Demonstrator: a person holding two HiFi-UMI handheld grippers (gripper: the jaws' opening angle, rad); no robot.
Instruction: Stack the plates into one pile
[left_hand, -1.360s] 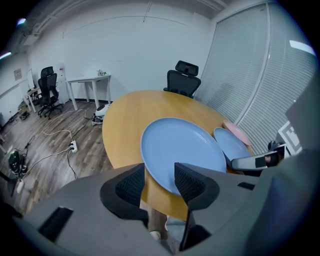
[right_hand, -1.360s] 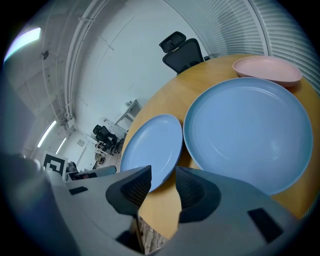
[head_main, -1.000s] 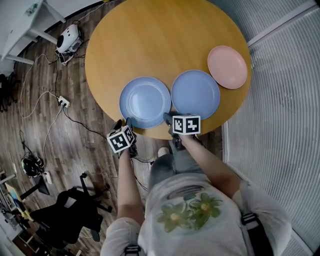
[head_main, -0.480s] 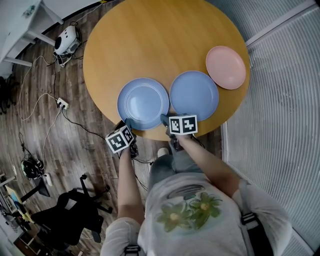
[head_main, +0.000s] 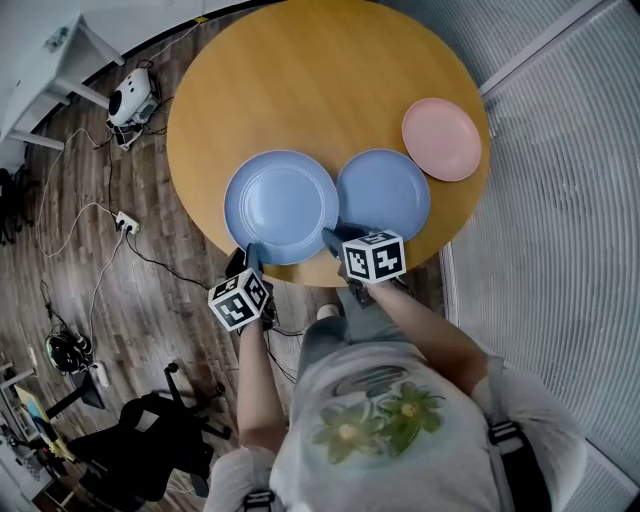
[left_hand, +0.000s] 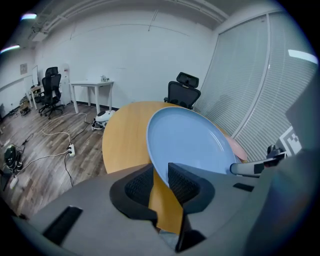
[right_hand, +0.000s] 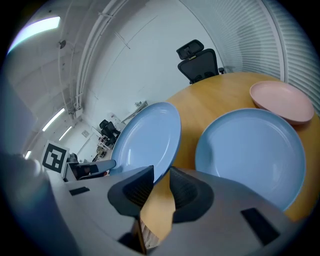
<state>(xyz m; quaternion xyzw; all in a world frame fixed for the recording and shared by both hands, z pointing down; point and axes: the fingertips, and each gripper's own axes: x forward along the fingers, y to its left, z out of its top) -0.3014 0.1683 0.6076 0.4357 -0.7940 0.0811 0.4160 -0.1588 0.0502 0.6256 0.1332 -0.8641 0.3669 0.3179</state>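
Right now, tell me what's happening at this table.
A person holds a gripper in each hand. The left gripper and right gripper have just been closing, and both now clamp the near rim of the left blue plate, raised off the round wooden table. A second blue plate and a pink plate lie unstacked.

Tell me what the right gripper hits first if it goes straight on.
Its jaws have just been closing on the rim of the blue plate, so the right gripper already meets that. Carrying it onward, it would probably reach the tabletop next; depth is unclear.
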